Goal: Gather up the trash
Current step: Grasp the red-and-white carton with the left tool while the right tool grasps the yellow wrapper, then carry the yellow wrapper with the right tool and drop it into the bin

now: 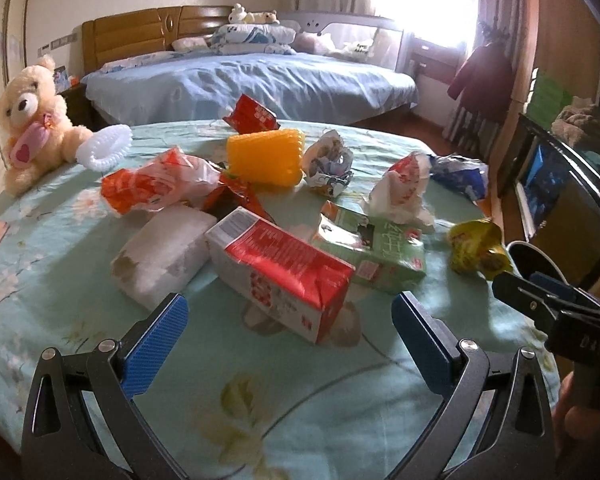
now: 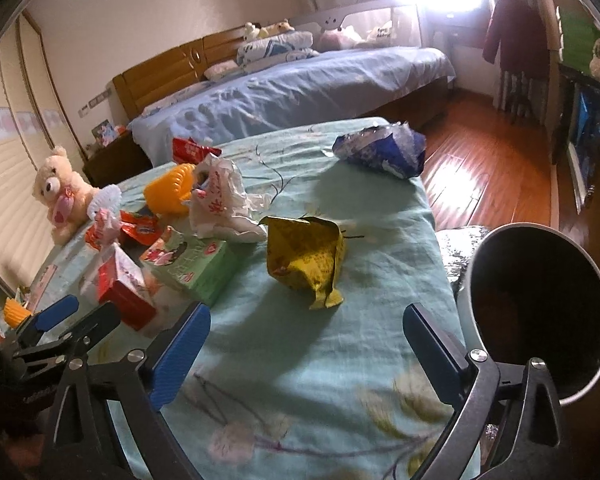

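Fingers [image 1: 168, 320] of left gripper [image 1: 290, 320] spread wide, empty, lined up on red carton [image 1: 284, 272] near bed's front edge. Right gripper [image 2: 306, 328] equally wide, empty, squared to yellow wrapper [image 2: 306, 258]. Bin [image 2: 540, 308] waiting off right edge. Blue wrapper [image 2: 384, 148] at far corner.

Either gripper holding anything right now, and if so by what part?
Nothing is held. The left gripper is open in front of the red-and-white carton; the right gripper is open short of the crumpled yellow foil wrapper.
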A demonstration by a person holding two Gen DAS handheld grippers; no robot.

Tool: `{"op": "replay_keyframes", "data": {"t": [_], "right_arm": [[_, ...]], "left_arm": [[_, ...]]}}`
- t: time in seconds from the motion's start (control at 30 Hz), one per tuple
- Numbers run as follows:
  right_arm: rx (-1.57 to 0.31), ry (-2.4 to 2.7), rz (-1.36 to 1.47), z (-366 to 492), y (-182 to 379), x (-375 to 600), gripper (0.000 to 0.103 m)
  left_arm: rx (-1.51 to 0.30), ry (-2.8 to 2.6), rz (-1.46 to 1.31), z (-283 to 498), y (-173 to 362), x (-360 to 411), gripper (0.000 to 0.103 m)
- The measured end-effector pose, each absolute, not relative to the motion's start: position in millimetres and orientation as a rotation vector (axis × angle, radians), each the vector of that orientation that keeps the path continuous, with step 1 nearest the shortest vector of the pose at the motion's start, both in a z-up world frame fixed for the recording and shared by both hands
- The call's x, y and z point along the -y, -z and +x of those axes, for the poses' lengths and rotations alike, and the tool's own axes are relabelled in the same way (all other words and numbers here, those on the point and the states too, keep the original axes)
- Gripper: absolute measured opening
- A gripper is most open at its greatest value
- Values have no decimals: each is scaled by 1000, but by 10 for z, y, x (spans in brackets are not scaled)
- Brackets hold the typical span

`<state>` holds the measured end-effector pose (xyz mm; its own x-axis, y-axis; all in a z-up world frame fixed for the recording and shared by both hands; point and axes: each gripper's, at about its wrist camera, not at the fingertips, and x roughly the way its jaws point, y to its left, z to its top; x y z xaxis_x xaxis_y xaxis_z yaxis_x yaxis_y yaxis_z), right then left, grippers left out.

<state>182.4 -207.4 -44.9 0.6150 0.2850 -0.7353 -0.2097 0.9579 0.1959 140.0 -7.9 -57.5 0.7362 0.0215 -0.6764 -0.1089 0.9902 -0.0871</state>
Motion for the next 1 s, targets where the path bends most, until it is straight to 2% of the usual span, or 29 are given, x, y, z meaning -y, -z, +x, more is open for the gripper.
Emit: {"op": "replay_keyframes", "data": {"t": [0.17,0.27,0.37,0.43,0.5,0.53,0.6,1.0], "right_arm": [[-884,-281,90,1974,502,2071,91],[-904,-285,92,2061,537,2059,83],[-912,-291,93,2118,566,2053,71],[-916,-308,107,2126,580,2066,50],[-912,-319,113,2100,573,2071,38],[-908,-316,107,2080,565,2073,36],[-906,-324,118,2042,554,2095,19],[-881,-326,183,1706,453,2372,7]], "left_arm": [[-773,-104,-109,1559,630,127,103],[-788,-123,-103,1627,653,141,101],[-801,-126,-97,1664,678,150,84],[-818,-104,-99,1672,713,154,53],[-831,-75,-110,1664,740,154,45],[-819,-65,-115,1630,724,154,41],[-803,-48,-114,1564,702,169,37],[-743,50,-87,1145,555,319,33]]}}
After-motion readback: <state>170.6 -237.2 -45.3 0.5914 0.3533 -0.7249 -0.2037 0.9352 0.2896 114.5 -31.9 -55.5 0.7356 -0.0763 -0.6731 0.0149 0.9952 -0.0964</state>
